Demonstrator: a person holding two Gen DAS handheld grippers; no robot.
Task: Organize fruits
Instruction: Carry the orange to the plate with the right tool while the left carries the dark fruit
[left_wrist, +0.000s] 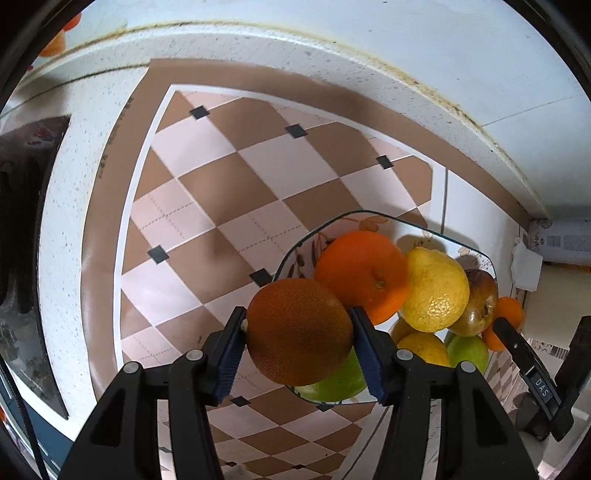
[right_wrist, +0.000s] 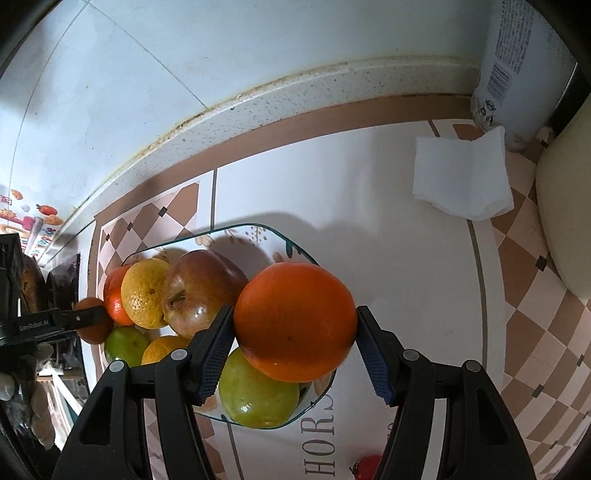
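Crowding is the main hazard here. The glass plate (right_wrist: 284, 243) is already heaped with fruit: a red apple (right_wrist: 201, 291), a yellow citrus (right_wrist: 142, 293), green fruits (right_wrist: 256, 395) and a smaller orange (right_wrist: 112, 295), packed touching one another.

The left claw (left_wrist: 297, 334) is pinched on a brownish orange (left_wrist: 299, 330) held over the plate's near edge, and the right claw (right_wrist: 295, 325) is pinched on a bright orange (right_wrist: 295, 321) above the plate's other end. Both fruits are gripped only at their round flanks, so a slip or a twist out of the pads is judged possible. If either is released onto the heap, it may be expected to roll off the plate, or a neighbour may be dislodged. The plate could also be tipped or chipped if it is struck on its rim. A collision between the two claws is conceivable, since they are working close together over the same plate.

The worktop (right_wrist: 369, 177) is covered with a smooth printed mat, part checked in brown and pink, part white with lettering. A speckled stone upstand is seen behind it, stained along its joint with pale wall tiles. A folded white cloth (right_wrist: 461, 173) lies well apart, near a printed pack (right_wrist: 513, 55).
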